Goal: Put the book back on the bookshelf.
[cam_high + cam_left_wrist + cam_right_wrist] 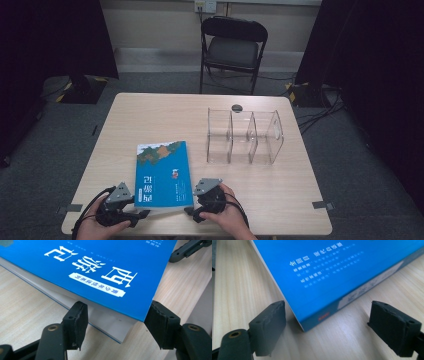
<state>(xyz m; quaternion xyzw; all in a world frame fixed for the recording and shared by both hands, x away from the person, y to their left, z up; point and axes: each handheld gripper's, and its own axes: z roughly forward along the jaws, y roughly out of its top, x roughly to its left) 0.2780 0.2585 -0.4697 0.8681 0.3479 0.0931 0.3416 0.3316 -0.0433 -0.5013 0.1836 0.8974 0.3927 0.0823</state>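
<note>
Dark curtains and a black folding chair (233,47) are seen behind a pale wooden table (165,112). On the table a blue book (164,174) is laid flat, near the front edge and a little left of the middle. Its long side runs from near to far. A clear box with three slots (245,136) is stood farther back, to the right of the book and well apart from it.

The left gripper (131,216) is held at the near left corner of the book, and the right gripper (192,212) at the near right corner. Both are about equally close to the book.

In the left gripper view, the near corner of the book (105,275) is found between the two jaws. The jaws are kept apart, and the book is not squeezed. One pad seems to be just beside the white page edge, but a touch cannot be told for sure.

In the right gripper view, the other near corner of the book (332,277) is pointed into the gap between the jaws. These jaws are spread wide, with bare table on both sides of the corner.

The book would likely be picked up next, so each corner must be slid deeper between the pads before the jaws are shut.
</note>
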